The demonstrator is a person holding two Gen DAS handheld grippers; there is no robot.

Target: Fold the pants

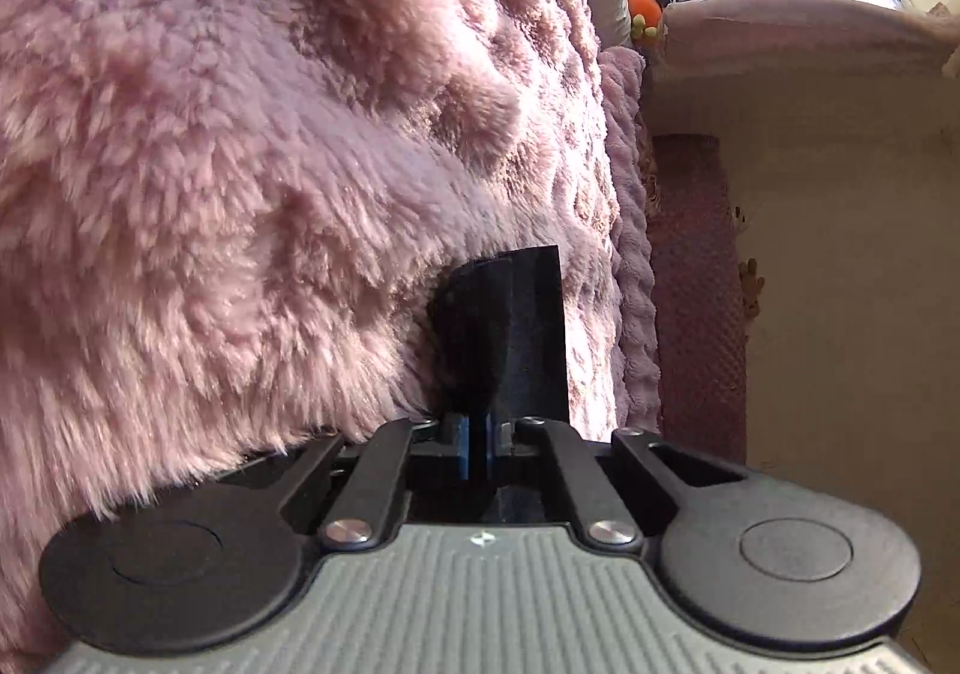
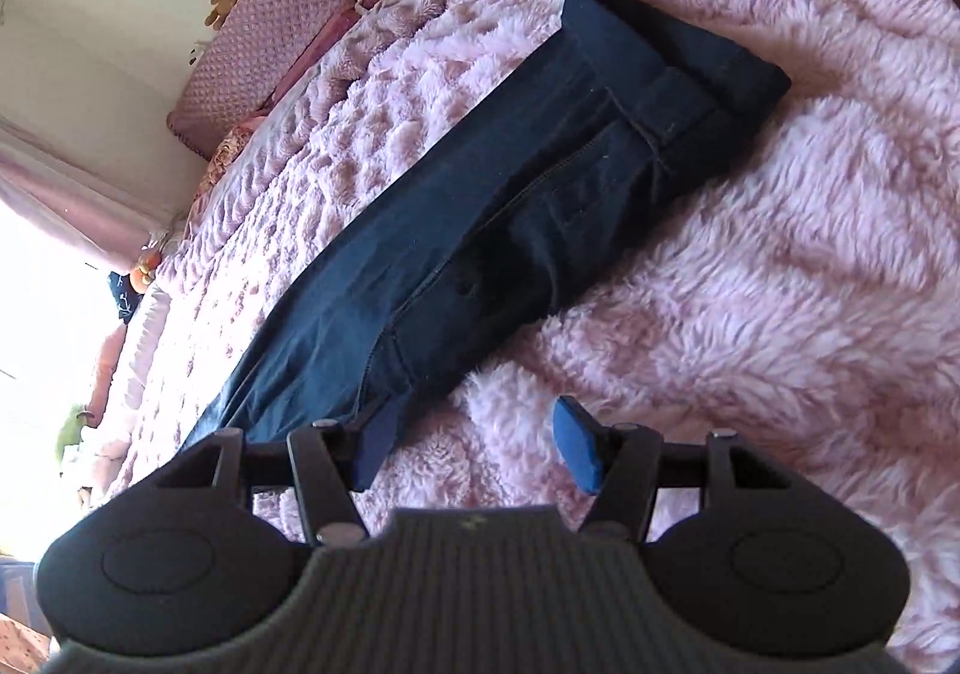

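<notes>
The left hand-held gripper (image 1: pixel 501 332) was seen closed, empty, against the pink fleece blanket (image 1: pixel 240 164). The right hand-held gripper (image 2: pixel 474 446) was held open, empty, above the blanket, the dark blue pants (image 2: pixel 510 206) laid lengthwise just beyond.

Matt dark cloth pants (image 2: pixel 480 206) — shaggy, probably plush blanket (image 2: pixel 750 284)

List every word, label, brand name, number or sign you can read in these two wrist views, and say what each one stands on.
No readable text in either view.
Small pale mark on the grey housing of the left gripper: a symbol, no letters legible.
Similar faint mark on the housing of the right gripper: too blurred to read.
Dark blue pants on the pink fleece blanket: no visible tag or brand label.
</notes>
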